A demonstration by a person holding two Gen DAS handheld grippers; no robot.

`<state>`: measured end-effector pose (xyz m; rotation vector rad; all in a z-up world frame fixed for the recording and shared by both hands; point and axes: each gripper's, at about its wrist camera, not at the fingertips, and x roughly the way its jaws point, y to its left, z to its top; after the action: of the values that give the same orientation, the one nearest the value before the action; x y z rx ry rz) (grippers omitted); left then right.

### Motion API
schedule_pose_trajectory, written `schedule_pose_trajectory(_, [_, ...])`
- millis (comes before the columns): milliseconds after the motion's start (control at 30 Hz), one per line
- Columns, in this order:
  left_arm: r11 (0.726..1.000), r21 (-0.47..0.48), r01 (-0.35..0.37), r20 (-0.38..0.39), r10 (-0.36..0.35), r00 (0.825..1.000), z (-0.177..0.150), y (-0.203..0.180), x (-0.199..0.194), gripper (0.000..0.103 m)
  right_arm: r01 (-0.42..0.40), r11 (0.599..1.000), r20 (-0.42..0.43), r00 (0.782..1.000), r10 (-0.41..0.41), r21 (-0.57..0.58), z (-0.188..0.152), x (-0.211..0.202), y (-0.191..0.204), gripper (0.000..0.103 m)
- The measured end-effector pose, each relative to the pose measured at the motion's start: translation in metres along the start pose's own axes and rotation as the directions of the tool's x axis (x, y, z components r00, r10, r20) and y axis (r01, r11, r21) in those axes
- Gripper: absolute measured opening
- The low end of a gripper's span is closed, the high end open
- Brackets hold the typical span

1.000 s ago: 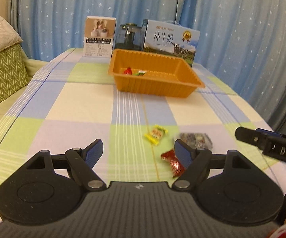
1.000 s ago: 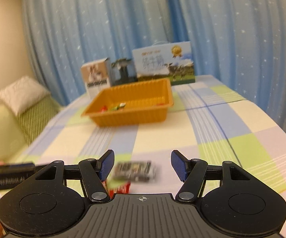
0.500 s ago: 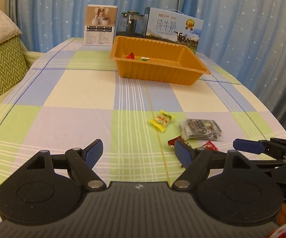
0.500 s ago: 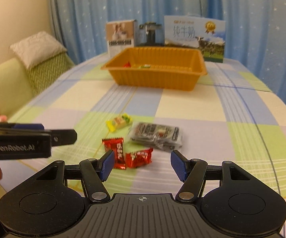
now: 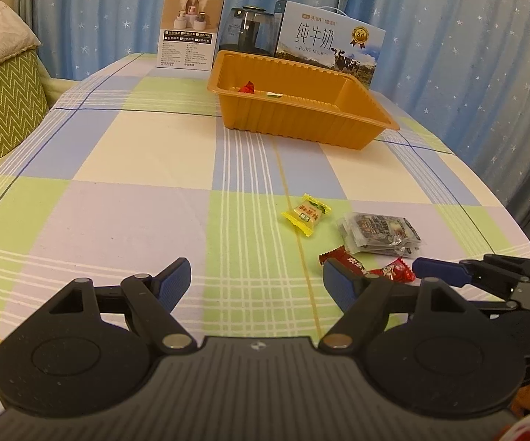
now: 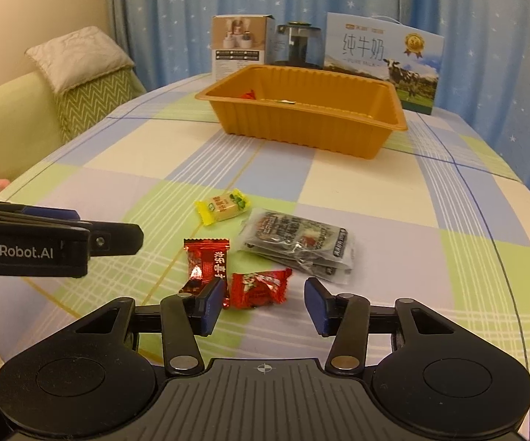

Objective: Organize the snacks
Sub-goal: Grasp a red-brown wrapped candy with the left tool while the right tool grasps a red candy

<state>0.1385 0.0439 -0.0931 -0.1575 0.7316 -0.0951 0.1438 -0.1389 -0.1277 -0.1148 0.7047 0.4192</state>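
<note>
1. Four loose snacks lie close together on the checked worktop [image 6: 338, 169], near its front edge: a yellow candy [image 6: 222, 206], a clear packet with dark print [image 6: 298, 242], and two red candies.
2. One red candy, the long one [image 6: 206, 262], lies flat, just left of the other.
3. The second red candy [image 6: 259, 288], a crumpled one, lies between the blue pads of the right tongs [image 6: 265, 307].
4. The jaws of the right tongs are closing, and the pads do not yet press on this candy.
5. The left tongs [image 5: 257, 281] stand wide open over the bare cloth, with nothing between the pads.
6. In the right wrist view the left tongs come in from the left side, beside the long red candy.
7. The orange tray [image 6: 309, 125] stands well apart from the loose snacks, far back on the worktop, and it holds a red piece [image 6: 248, 93] and a small greenish one.
8. Behind the tray stand a white box [image 6: 239, 46], a dark glass jar [image 6: 298, 46] and a milk carton [image 6: 386, 62].
</note>
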Motion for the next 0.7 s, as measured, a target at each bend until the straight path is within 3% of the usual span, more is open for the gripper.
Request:
schedule_pose_trajectory(367, [1.000, 0.017, 0.002, -0.012, -0.002, 1.000, -0.003, -0.005, 0.003, 0.077, 0.008, 1.000, 0.002, 1.000, -0.008, 0.009, 0.002, 0.005, 0.000, 0.027])
schedule_pose_trajectory(700, [0.996, 0.060, 0.059, -0.017, -0.058, 0.998, -0.004, -0.020, 0.001, 0.075, 0.062, 0.994, 0.021, 0.998, -0.064, 0.092, 0.000, -0.011, -0.016, 0.025])
